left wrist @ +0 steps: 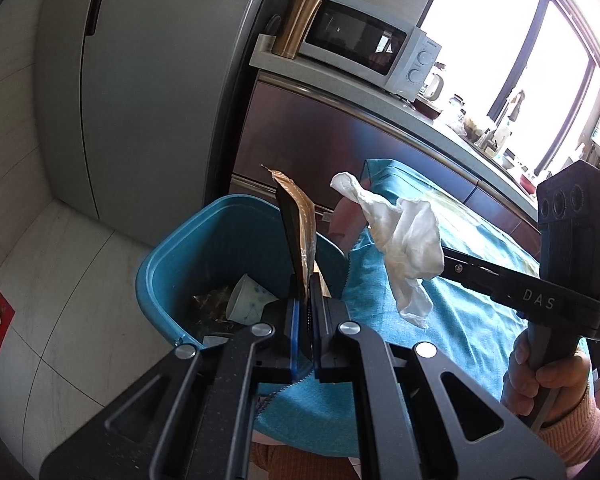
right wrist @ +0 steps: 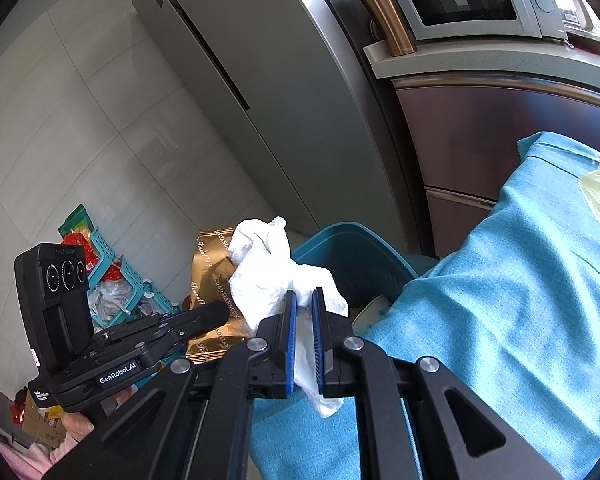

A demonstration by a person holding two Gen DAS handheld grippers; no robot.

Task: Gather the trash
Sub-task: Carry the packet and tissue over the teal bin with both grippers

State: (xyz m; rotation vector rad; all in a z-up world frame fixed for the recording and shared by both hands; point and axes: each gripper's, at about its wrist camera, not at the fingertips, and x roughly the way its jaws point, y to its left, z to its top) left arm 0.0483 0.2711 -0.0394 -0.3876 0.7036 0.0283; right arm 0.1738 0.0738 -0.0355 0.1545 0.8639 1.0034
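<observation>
My left gripper is shut on a flat gold-brown wrapper and holds it upright over the blue trash bin. The bin holds a white paper cup and some crumpled scraps. My right gripper is shut on a crumpled white tissue, above the table's edge next to the bin. In the left wrist view the tissue hangs from the right gripper's fingers. In the right wrist view the gold wrapper sits behind the tissue.
A table with a blue cloth stands right of the bin. Behind are a grey fridge, a counter with a microwave and a copper tumbler. A teal rack with bags stands on the floor at left.
</observation>
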